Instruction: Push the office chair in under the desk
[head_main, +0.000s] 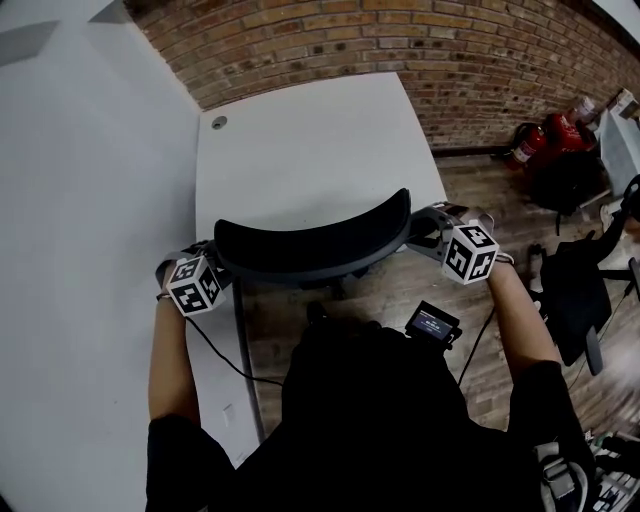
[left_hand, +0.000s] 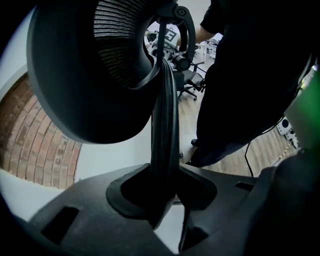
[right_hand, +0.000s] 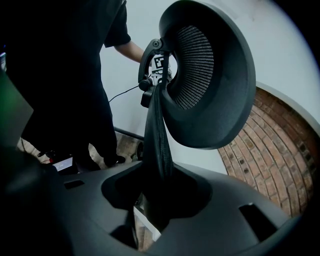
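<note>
Head view: left hand-held gripper (head_main: 224, 266) and right hand-held gripper (head_main: 421, 223) clamp the curved mesh chair back (head_main: 312, 246).

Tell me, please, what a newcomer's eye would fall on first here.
The black curved chair back spans the middle of the head view, its rim gripped at either end by the left gripper and the right gripper. Beyond it lie a white desk and a brick wall.

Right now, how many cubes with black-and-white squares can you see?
2. One cube sits at the left end of the chair back, the other at its right end. None looks hidden.
</note>
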